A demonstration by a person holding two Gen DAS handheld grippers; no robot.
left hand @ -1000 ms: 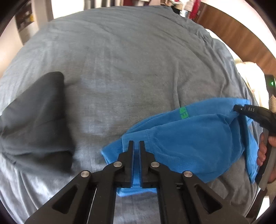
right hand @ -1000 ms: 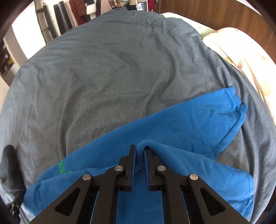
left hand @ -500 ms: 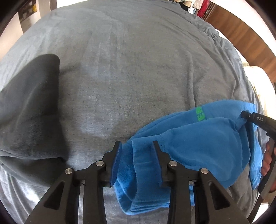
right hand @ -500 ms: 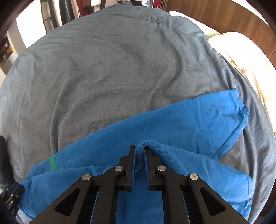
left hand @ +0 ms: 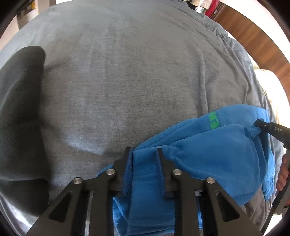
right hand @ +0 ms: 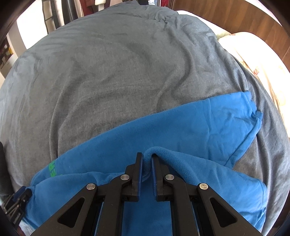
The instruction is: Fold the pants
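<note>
Blue fleece pants (left hand: 208, 156), nearest the left camera, bunched between the spread fingers of the left tongs (left hand: 143, 156). 1 second ago clamped tight on a corner of the cloth; half a second ago parted; now open wide, cloth loose in the gap, not gripped. Reads as a release: that end set down on the bed, 1 fold probably placed on this side.

Further right in the same view, right tongs (left hand: 258, 124) pinching a raised ridge of the fleece, with the person's right hand (left hand: 283, 174) at the frame edge. From the right camera, right tongs (right hand: 147, 157) shut on that ridge, unchanged across the last second, fabric humped up between the narrow fingers. Green lettering (right hand: 52, 168) on the pants to the left; 1 flat blue panel stretching away to the right.

Beyond, grey bedcover (left hand: 126, 81), rumpled, under everything. Dark grey garment (left hand: 20, 109) lying well apart to the left. Farthest off, pale pillow (right hand: 253, 54) and wooden headboard (right hand: 226, 14).

Remaining judgement: right end not yet released, fold unfinished.
</note>
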